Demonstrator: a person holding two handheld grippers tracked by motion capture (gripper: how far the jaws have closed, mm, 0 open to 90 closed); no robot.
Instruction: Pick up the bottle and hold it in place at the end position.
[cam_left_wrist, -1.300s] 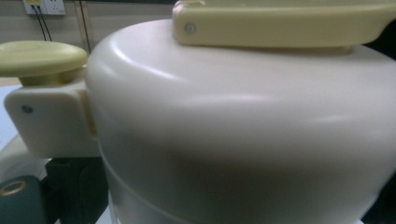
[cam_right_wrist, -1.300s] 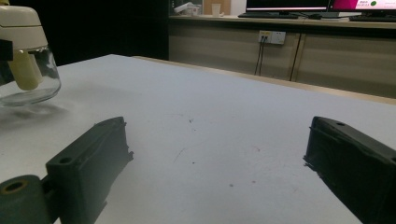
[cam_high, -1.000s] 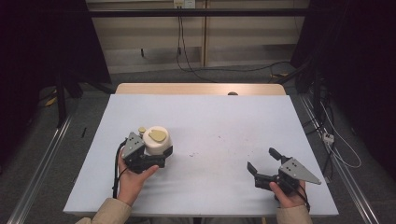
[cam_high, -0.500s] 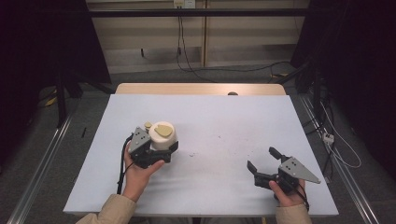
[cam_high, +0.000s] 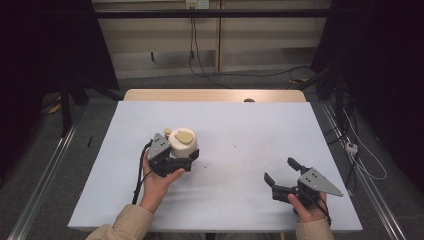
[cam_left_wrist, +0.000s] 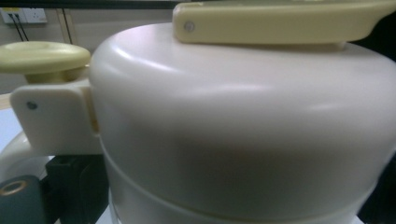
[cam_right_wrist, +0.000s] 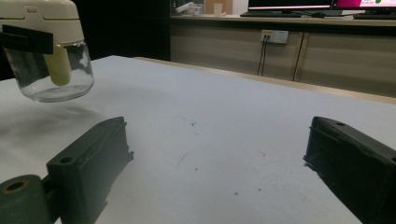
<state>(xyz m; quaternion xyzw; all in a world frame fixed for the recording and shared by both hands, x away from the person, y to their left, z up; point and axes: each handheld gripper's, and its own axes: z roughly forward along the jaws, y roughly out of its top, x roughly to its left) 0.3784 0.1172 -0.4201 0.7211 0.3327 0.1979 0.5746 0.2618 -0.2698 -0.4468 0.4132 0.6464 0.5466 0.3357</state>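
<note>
Wide pale-blue surface, lightly speckled with dark marks near the middle, wooden edge along the far side. Beyond it, a dim room: beige panelled wall, wall sockets, cables trailing over grey floor, dark drapes at both sides.

On the near-left part, a cream-lidded glass jar, lid with yellow lever and knob, clear glass body below. Seen from the right gripper view, jar lifted clear of the surface, shadow beneath. Clamped at the lid by the left gripper, a jaw pressed against the lid's side.

Near-right, the right gripper, jaws spread wide, grasping nothing, well apart from the jar.

Step in hand, by judgement: carrying or steadying the jar. Next move likely calls for bringing the free gripper across to the yellow lever or knob, keeping the jar level.
</note>
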